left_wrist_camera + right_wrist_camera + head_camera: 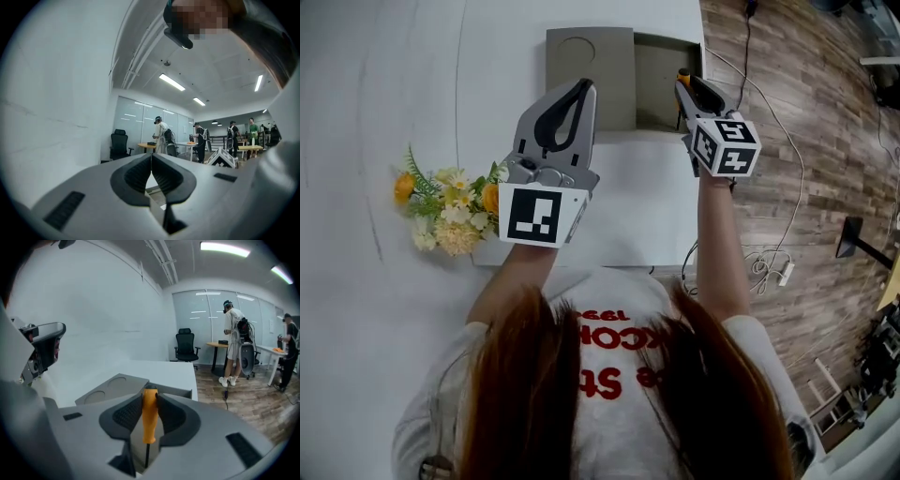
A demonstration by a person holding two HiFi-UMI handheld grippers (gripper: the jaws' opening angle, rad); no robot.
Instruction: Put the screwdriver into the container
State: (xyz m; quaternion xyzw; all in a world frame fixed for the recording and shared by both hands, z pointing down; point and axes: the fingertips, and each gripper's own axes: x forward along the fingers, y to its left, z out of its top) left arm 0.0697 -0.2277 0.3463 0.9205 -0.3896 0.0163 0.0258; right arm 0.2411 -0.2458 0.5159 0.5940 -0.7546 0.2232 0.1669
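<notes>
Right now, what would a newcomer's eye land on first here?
The orange-handled screwdriver, clamped in the right gripper close to the open grey container at the table's far edge. Next, the yellow and white flowers on the white table, just left of the left gripper, which is shut and empty.

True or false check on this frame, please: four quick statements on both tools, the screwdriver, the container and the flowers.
1. The right tool is clamped on the orange handle of the screwdriver. True.
2. The left tool is holding the container. False: its jaws are together with nothing between them.
3. The screwdriver lies inside the container. False: it is held in the right tool, not set down.
4. The flowers lie on the white table, on the left tool's side. True.
</notes>
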